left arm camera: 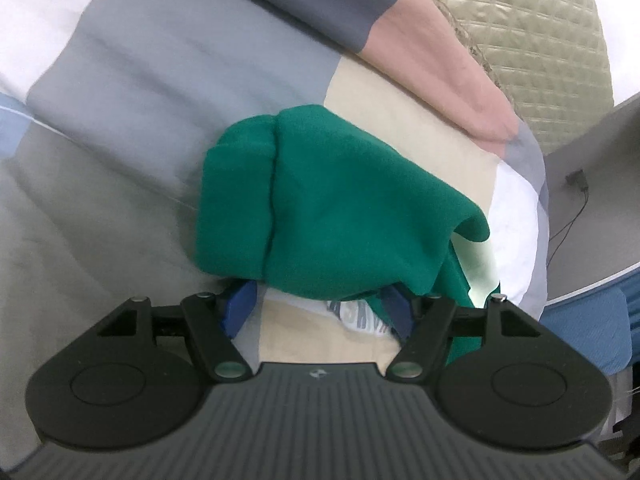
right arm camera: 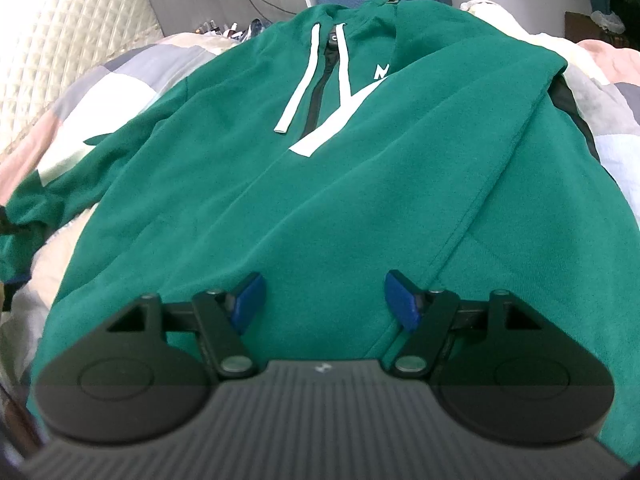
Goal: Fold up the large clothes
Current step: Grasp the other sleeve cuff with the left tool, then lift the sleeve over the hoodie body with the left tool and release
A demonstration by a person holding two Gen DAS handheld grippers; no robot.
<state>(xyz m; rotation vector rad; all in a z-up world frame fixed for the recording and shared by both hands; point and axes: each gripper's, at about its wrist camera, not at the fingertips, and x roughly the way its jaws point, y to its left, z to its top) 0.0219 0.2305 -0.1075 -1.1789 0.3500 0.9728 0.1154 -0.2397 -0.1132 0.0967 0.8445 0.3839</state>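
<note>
Plainly, writing: a white letter mark sits on the chest of the green hoodie, ahead of the right hand-held gripper; only a fragment like an "N" shows above a white slanted stripe, the rest is folded under and unreadable
Drawstrings: two white cords hang either side of the dark zip, far ahead of the right jaws
Hoodie place: spread front-up on the bed, filling nearly all of the right wrist view; its right side is folded inward over the body, with a seam line running diagonally just ahead of the right-hand blue pad
Sleeve: one green sleeve lies bunched on the patchwork bedcover, right in front of the left hand-held gripper, its cuff end pointing away to the upper left
Left hand-held gripper: jaws spread, blue pads partly tucked under the sleeve's near edge; cloth overhangs them, and I cannot tell whether either pad touches it
Right hand-held gripper: jaws spread wide over the hoodie's lower body, nothing pinched between them
Edges: the bedcover's edge curves off to the right of the left gripper, beside a grey wall with a trailing cable
Open room: bare bedcover stretches left of and beyond the sleeve; a quilted headboard bounds the far side
</note>
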